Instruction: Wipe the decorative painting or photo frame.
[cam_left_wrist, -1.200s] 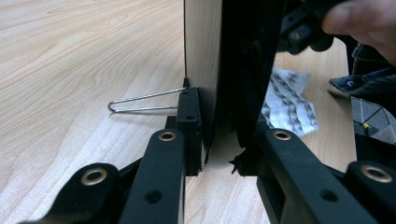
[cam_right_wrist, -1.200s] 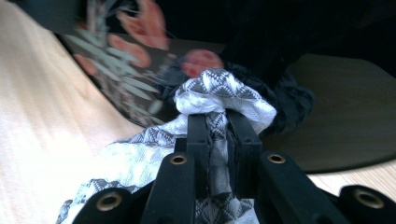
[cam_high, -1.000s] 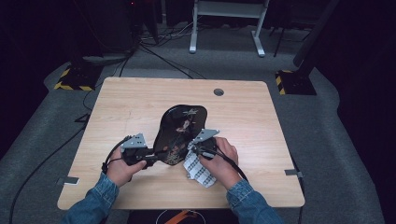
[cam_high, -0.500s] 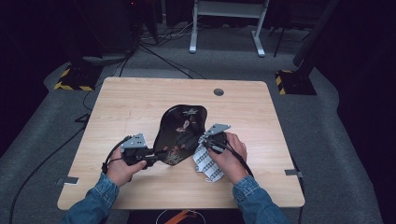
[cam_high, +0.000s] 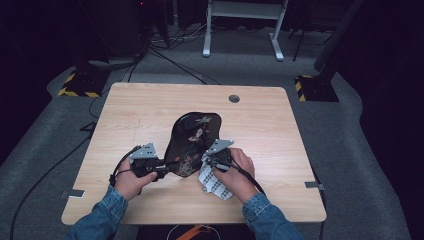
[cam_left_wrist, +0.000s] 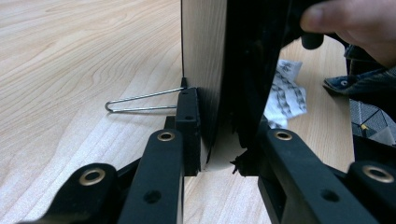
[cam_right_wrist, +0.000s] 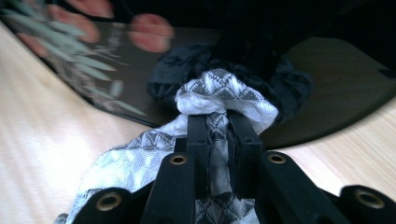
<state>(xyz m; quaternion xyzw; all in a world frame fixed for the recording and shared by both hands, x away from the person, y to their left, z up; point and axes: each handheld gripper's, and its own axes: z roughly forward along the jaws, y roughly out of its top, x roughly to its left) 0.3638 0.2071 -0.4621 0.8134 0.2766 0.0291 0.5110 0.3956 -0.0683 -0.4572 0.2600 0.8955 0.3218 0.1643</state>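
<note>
A dark room with cables and black-and-yellow floor markers surrounds a pale wooden worktop (cam_high: 150, 115) with a round cable hole near its far edge. Near the front edge a person in denim sleeves works with a claw in each hand.

The task's thing is a black lacquered tray (cam_high: 192, 142) painted with flowers, standing near the middle of the worktop, propped up on its near edge. The left claw (cam_high: 165, 171) is clamped on that lower edge: in the left gripper view its two black jaws press on the tray (cam_left_wrist: 219, 84) from either side, pale wooden back on one side, glossy face on the other. A thin wire loop (cam_left_wrist: 140, 101) lies on the wood behind it; it looks like a stand leg, though I cannot be sure.

The right claw (cam_high: 212, 165) is closed on a bunched grey-and-white patterned cloth (cam_high: 212, 182), whose tail hangs down to the worktop. The right gripper view shows the cloth (cam_right_wrist: 219, 100) pinched between the jaws and pushed against the glossy face, so this appears to be wiping.

The risks come from the tray being held on one edge alone. A hard push with the cloth could twist it in the left jaws or tip it backwards. The cloth could also slip from the narrow pinch, bringing the bare jaws against the lacquer and scratching it.
</note>
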